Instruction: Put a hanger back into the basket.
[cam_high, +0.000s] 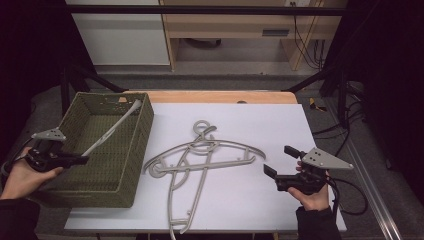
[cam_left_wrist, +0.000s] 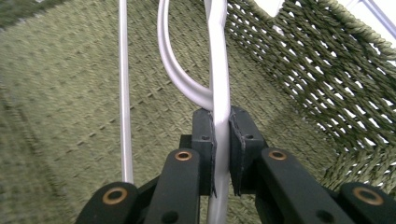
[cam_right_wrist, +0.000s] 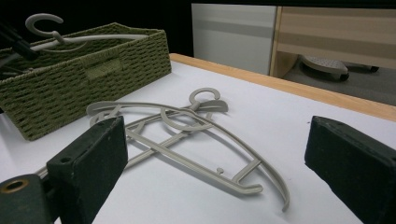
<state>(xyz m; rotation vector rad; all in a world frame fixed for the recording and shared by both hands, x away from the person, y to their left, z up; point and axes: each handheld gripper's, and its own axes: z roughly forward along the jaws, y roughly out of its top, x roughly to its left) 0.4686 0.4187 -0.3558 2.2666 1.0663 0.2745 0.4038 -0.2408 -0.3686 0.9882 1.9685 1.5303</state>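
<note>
Grey plastic hanger (cam_left_wrist: 219, 70) sits clenched in the left tool (cam_left_wrist: 221, 140), inside the green basket (cam_high: 142, 135) at nine o'clock. Released carelessly, its hook could catch the weave. The right tool (cam_right_wrist: 215, 172) gapes, empty, near the bench's hanger pile (cam_high: 200, 160).

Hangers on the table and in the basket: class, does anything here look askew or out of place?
Yes. The hanger held by the left gripper slants across the green basket, its far end sticking up over the back rim instead of lying flat. On the white table, two more hangers lie crossed and overlapping.
</note>
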